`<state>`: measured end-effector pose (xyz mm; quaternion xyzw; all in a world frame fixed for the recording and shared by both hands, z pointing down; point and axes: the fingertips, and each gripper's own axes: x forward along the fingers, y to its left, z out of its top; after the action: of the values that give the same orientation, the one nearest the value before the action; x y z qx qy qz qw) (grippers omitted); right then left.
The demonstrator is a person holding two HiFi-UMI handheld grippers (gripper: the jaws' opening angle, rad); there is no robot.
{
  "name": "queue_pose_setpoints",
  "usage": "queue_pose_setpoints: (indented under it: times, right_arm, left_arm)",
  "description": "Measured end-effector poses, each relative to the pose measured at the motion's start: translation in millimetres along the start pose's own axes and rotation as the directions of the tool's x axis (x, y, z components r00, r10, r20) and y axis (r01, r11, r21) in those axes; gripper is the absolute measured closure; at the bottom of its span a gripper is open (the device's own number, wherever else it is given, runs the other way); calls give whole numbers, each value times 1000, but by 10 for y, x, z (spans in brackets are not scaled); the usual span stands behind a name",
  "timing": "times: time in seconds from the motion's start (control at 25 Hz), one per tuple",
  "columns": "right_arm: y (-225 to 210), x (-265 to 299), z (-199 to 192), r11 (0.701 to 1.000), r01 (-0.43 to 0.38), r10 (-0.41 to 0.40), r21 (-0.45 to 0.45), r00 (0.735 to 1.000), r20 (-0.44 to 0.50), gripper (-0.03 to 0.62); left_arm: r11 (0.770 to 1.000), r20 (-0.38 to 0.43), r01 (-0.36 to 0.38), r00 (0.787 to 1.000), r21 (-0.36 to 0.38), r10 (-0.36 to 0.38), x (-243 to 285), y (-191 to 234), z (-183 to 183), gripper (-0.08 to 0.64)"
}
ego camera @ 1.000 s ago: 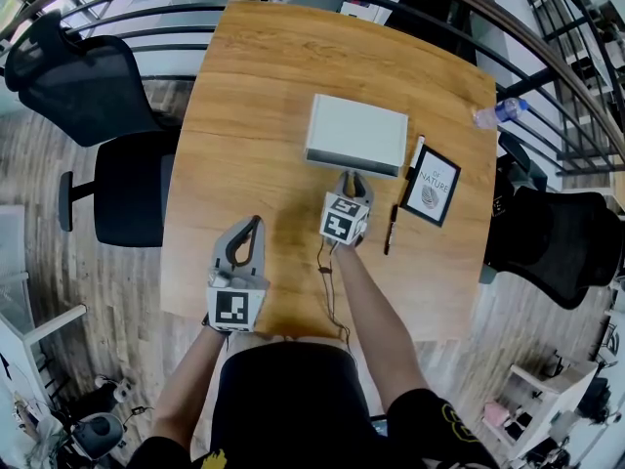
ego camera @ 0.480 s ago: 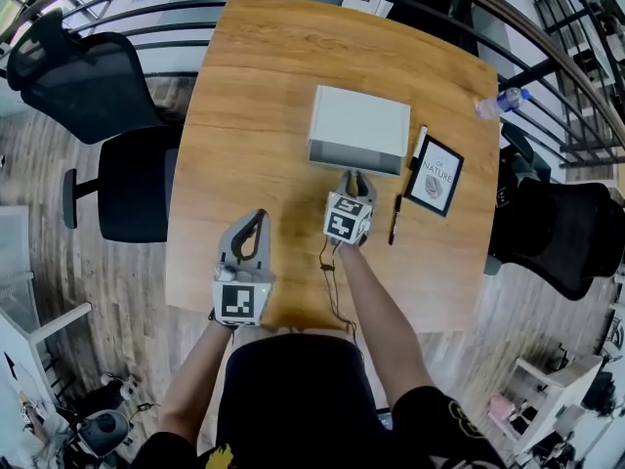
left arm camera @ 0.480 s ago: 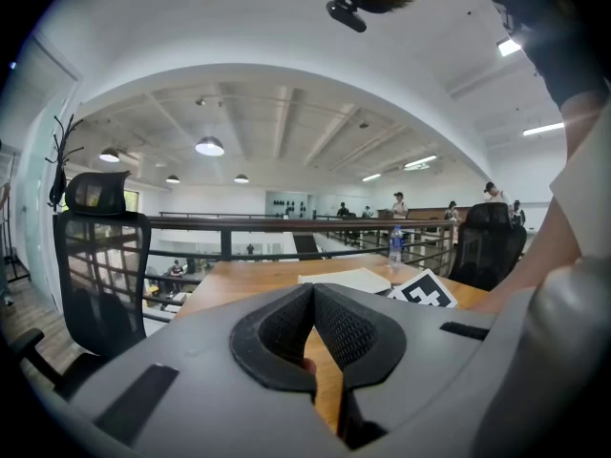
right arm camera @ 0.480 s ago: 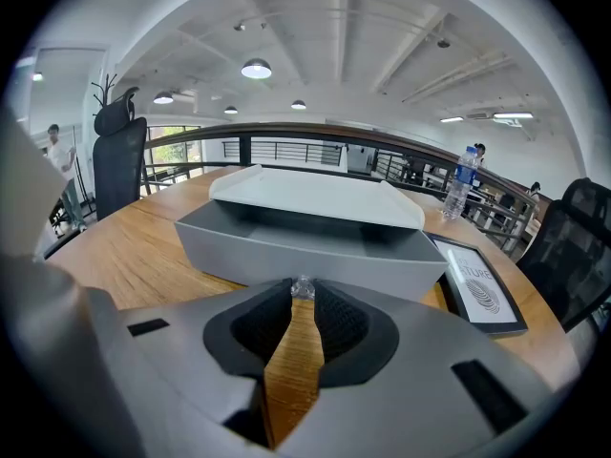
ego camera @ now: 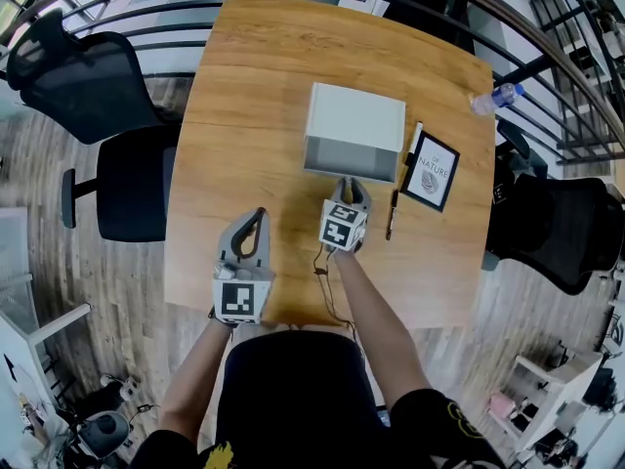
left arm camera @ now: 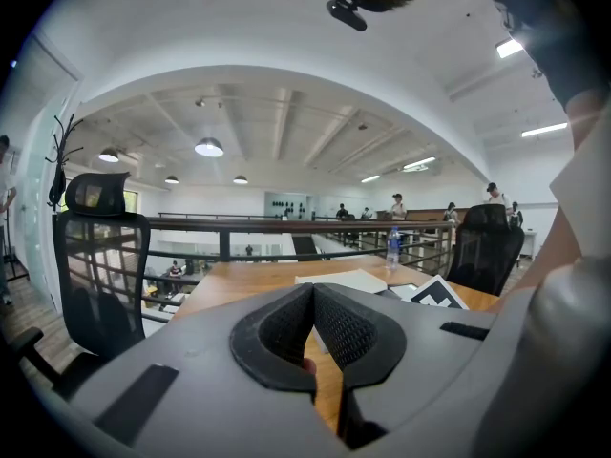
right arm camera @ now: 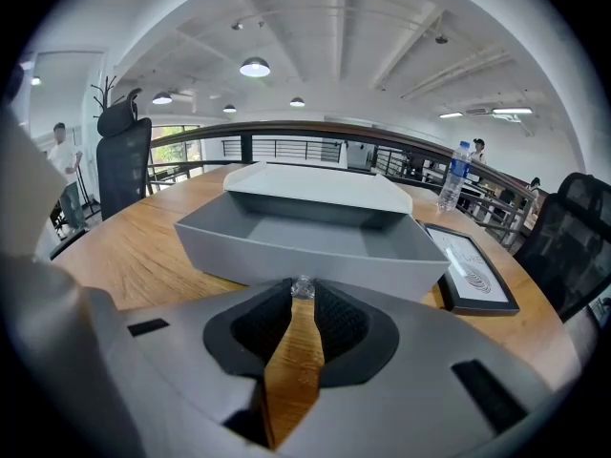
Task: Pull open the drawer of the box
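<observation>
Drawer [ego camera: 352, 155] is already out of the box [ego camera: 356, 117], sliding toward the near edge of the table [ego camera: 244, 115] where the person stands. The right gripper view shows most of the grey tray open and empty, with only the back part under the box's white top. The box sits about mid-table, somewhat toward the right edge. The right gripper [ego camera: 354, 185] is at the drawer front, jaws nearly closed and pinching the small clear knob [right arm camera: 303, 288] at their tips, with nothing else between them. The left gripper [ego camera: 256, 221] hangs over the near-left part of the table, well apart from the box, jaws closed on each other and holding nothing. It isn't bracing the box, so the box stays put only by its own weight. My read is that the pull is mostly done. What's left is maybe a bit more travel, if the drawer has any, and then letting go of the knob. I can't tell from here whether the drawer is at its stop. A framed picture [ego camera: 431, 179] lies just beside the box toward the right edge, with a pen [ego camera: 392, 215] next to it on the near side, close to the right gripper. A water bottle [ego camera: 491, 99] lies off the far right corner.
</observation>
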<state>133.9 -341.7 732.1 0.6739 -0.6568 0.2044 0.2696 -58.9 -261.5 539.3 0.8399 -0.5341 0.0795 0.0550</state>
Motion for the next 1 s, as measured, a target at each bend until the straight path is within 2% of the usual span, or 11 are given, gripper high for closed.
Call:
queue_pose_setpoints:
  times: [0.52,0.68,0.84,1.0]
  right_arm:
    - [18,-203,-286,1000,-1,1,16,999,-37,525]
    - [53,-242,-274,1000,-6,6,-10,1000,-25,525]
    - [69,-270,-278,1000,-5,5,5,1000,-21,525]
    - [103,-289,-260,1000,-2,2,13,1000,-21,525]
  left_arm:
    - [1000,8,0,1000,-3,0,-114,-47,-5,551]
    - [1000,7,1,1000,4,-1,-162,-60,-8,551]
    - [1000,-9,12,1000,27,-12,-230,-94,-44,550]
    - [1000,3,0,1000,4,0,-265,-90,-5,551]
